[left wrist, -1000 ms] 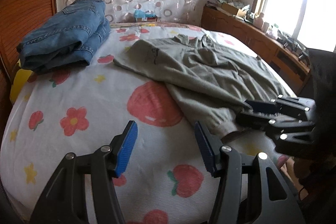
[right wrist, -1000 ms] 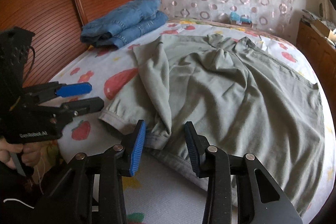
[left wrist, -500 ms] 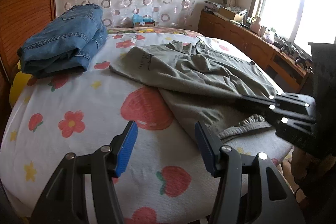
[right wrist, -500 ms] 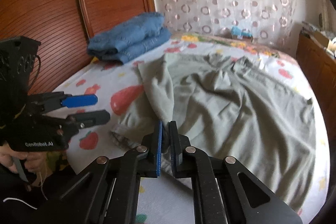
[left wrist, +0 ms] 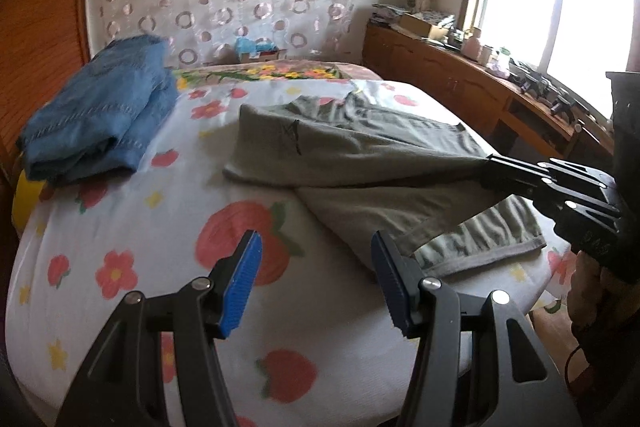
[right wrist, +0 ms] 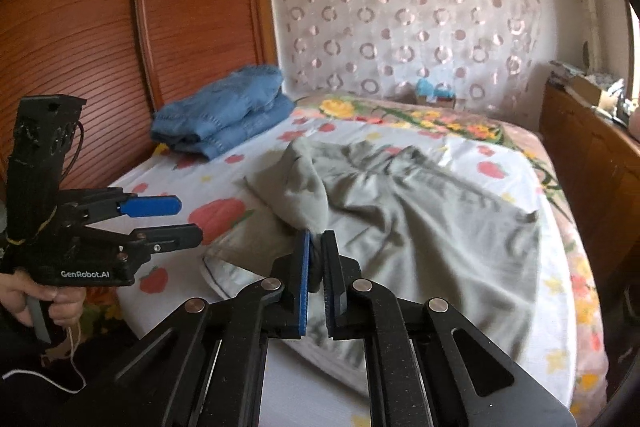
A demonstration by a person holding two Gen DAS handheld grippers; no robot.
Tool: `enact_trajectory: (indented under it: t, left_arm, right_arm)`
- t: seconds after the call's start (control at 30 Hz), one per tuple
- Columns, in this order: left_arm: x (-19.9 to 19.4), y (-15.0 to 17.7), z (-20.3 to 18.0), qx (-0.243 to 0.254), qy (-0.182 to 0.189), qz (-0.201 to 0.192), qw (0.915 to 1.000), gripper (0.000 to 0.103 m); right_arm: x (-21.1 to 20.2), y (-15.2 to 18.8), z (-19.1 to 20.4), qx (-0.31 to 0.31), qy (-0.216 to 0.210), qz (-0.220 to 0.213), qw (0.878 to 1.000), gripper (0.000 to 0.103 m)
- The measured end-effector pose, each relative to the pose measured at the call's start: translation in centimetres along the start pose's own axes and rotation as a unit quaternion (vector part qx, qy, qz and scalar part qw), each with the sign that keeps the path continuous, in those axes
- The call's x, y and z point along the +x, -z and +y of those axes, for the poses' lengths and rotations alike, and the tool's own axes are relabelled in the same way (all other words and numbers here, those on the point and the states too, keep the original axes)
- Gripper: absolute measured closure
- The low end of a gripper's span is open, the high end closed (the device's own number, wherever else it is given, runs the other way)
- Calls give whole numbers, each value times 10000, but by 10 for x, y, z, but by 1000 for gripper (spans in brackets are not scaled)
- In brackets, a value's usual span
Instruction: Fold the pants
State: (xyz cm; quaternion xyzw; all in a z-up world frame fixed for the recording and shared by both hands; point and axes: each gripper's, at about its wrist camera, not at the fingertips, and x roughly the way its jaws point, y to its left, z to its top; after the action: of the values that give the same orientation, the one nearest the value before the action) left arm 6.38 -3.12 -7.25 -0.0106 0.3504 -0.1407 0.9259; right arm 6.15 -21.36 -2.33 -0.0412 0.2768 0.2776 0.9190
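Grey-green pants (left wrist: pixel 360 155) lie spread on a bed with a white fruit-and-flower sheet (left wrist: pixel 120 211); they also show in the right wrist view (right wrist: pixel 420 227). My right gripper (right wrist: pixel 316 259) is shut on the hem of one pant leg and holds it lifted above the bed, so the leg stretches taut; it also shows in the left wrist view (left wrist: pixel 490 167). The other leg's cuff (left wrist: pixel 480 247) lies flat near the bed's near edge. My left gripper (left wrist: pixel 316 267) is open and empty above the sheet, left of the cuff; it also shows in the right wrist view (right wrist: pixel 168 219).
Folded blue jeans (left wrist: pixel 100 119) sit at the bed's far left by the wooden headboard (right wrist: pixel 180 27). A wooden sideboard (left wrist: pixel 480 95) with clutter runs along the right under a window. A small box (left wrist: pixel 256 51) sits at the bed's far end.
My right gripper closed on the pant leg hem and lifted it up and back, pulling the leg taut. My left gripper stayed open and shifted little.
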Motion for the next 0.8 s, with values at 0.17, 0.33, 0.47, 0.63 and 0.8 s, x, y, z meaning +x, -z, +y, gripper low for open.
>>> enact_trajectory:
  t: [0.17,0.33,0.47,0.63,0.8]
  left_arm:
    - [5,-16,-20,211,130,-34,9997,47]
    - [10,-24,-38,382,189,-63,9991,47]
    - [14,-25,-51,493,244,-17,9985,47]
    - [19,-26,-65,611,323,21,9976,47]
    - [26,-24,-72,703,334,115,9969,47]
  right_arm:
    - [-22,1,-22,121,206,-171,9996,100]
    - [-41,8,-45,313,394,-188,9986,100]
    - [-57,15,-57,373,527,-207,9977,100]
    - [-71,27,-65,389,645,-160,9970,100]
    - [-69,39,-73,463,791,-31,9958,100]
